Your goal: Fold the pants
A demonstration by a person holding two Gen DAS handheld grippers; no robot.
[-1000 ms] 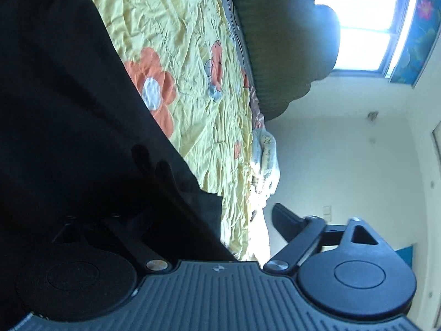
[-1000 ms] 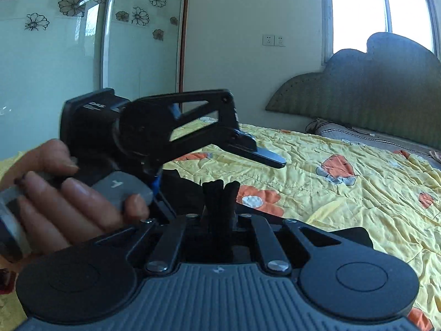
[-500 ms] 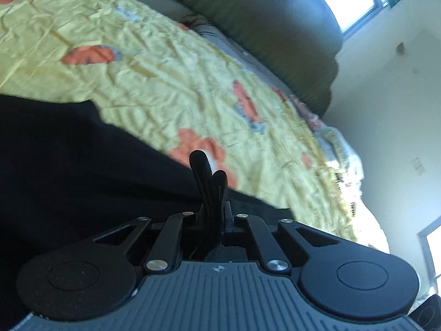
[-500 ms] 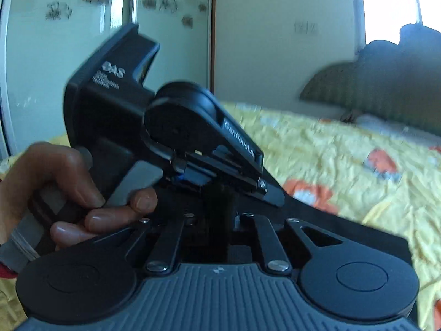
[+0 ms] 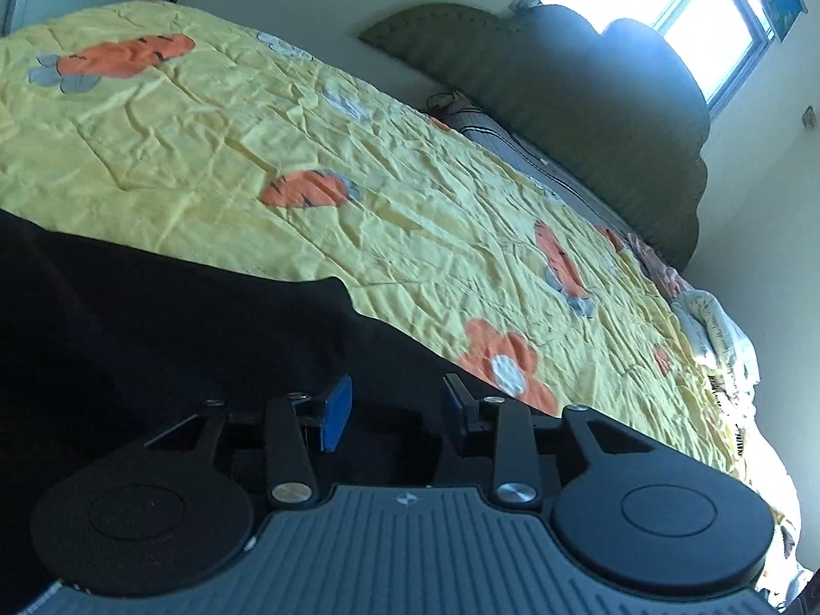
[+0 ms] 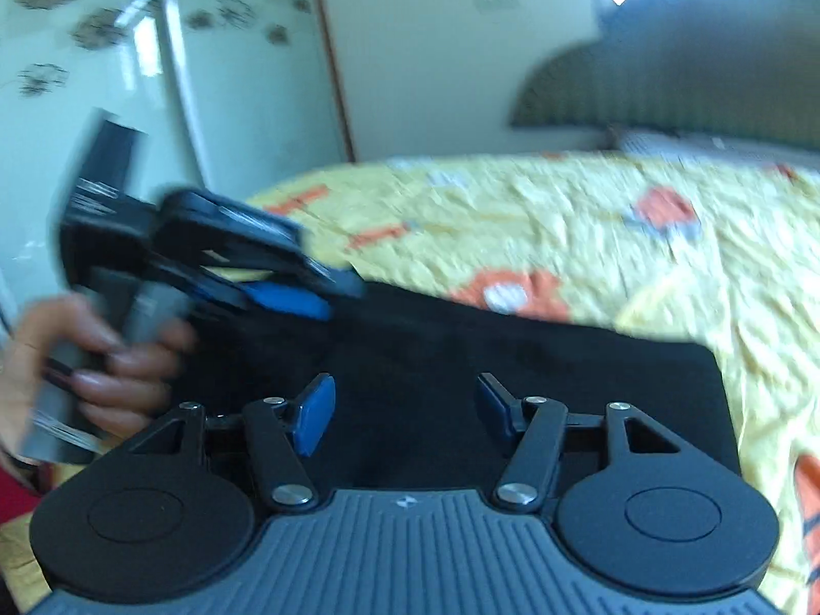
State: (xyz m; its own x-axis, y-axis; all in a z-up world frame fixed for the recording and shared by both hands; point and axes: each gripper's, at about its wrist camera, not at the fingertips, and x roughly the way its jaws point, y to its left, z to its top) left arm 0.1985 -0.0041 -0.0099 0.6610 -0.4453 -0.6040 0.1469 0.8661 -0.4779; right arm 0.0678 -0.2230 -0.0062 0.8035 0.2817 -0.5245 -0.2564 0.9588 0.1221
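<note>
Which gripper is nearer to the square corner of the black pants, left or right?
Right. The right gripper hangs open over the black pants, near that corner. The left gripper, open too, is over the opposite side of the pants.

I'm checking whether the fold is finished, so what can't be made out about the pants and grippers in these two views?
- Black pants, left wrist view: cut off by the left edge and hidden behind the left gripper; folds are lost in uniform black.
- Pants, right wrist view: near edge hidden behind the right gripper.
- Left gripper, right wrist view: motion-blurred, jaws unclear.
</note>
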